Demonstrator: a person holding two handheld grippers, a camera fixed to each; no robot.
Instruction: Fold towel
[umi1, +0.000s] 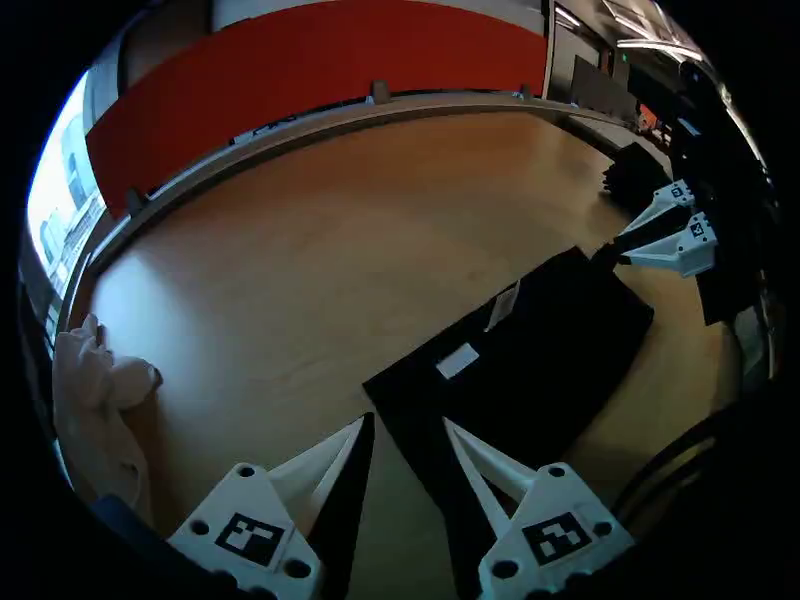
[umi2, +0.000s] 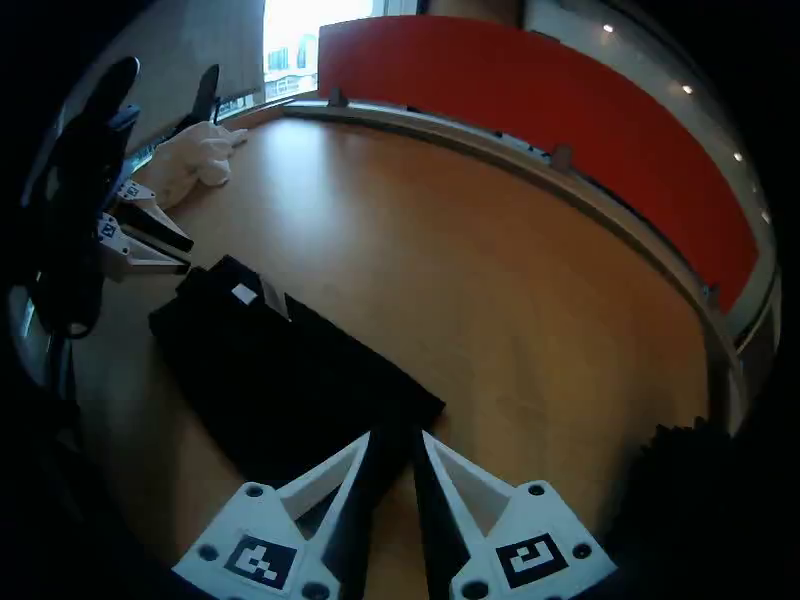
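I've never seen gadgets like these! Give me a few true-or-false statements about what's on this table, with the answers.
1. The towel is black. True.
2. The towel hangs in the air between the grippers. False: it lies flat on the wooden table.
3. A bunched-up white cloth lies near the table's edge, apart from the towel. True.
4. The panel behind the table is blue. False: it is red.
5. The left gripper and the right gripper are at the same end of the towel. False: they are at opposite ends.
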